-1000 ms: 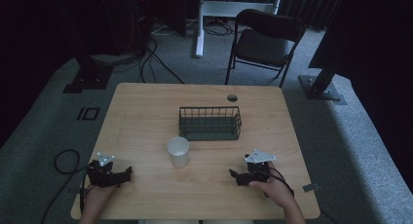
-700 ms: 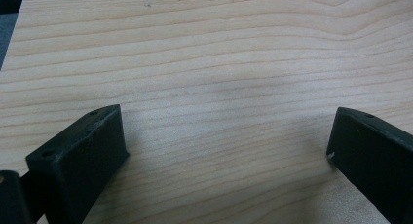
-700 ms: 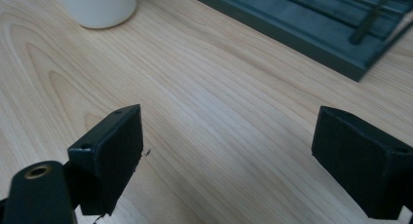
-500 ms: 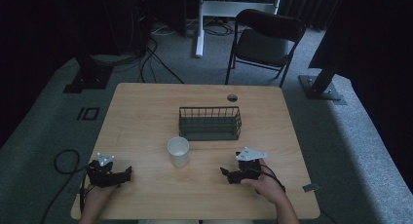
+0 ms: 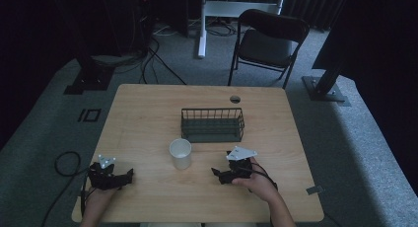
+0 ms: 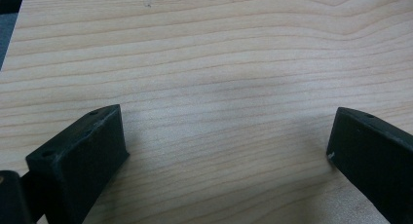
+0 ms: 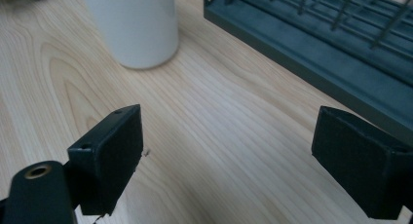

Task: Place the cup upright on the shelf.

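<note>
**A:** Where is the right claw?

**B:** Low over the tabletop, held in the person's right hand, with its grey three-cornered plate on top. Its jaws stand wide apart with nothing between them but bare wood.

**A:** And the white cup?

**B:** Ahead of the right claw and off to its left, near but not touching. In the right gripper view the white cup stands upright beyond the left jaw, its base flat on the wood.

**A:** What lies on the claw's other side?

**B:** The dark wire basket. In the right gripper view its solid base runs across just beyond the right jaw, close by but apart from it. Cup and basket stand near each other without touching.

**A:** The left claw?

**B:** It sits near the tabletop's near left corner, well apart from the cup, which lies ahead of it and to its right. The left hand grips it from behind.

**A:** Are its jaws apart or together?

**B:** Apart, widely. The left gripper view shows both black jaws spread to the edges, with plain wood grain between them and nothing gripped.

**A:** Anything else beyond the claws?

**B:** A black folding chair stands past the far edge of the tabletop, and cables trail over the grey floor.
</note>
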`<state>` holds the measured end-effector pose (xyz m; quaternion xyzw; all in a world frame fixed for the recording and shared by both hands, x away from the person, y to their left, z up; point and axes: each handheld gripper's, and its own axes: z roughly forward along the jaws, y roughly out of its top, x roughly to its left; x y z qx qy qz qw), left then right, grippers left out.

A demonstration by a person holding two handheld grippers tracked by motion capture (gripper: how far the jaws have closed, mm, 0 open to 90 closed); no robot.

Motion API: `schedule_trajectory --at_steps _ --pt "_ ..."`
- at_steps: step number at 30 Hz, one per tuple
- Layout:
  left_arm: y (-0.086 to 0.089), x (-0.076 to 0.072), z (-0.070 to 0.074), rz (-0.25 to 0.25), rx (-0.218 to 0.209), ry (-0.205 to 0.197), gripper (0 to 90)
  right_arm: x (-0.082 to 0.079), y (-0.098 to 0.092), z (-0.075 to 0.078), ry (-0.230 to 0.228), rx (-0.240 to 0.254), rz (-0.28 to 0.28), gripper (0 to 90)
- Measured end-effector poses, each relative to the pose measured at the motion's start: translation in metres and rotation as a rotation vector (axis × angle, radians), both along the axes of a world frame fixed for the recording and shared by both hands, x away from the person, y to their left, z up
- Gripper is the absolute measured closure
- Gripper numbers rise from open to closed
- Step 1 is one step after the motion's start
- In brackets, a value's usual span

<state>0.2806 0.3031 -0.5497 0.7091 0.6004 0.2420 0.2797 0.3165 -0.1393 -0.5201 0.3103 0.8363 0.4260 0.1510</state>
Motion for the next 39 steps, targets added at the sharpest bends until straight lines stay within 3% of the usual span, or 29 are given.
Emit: schedule_trajectory --at_steps 39 --pt "0.0 0.0 0.0 0.001 -0.001 0.0 0.9 0.01 0.081 0.013 -0.043 0.075 0.152 11.3"
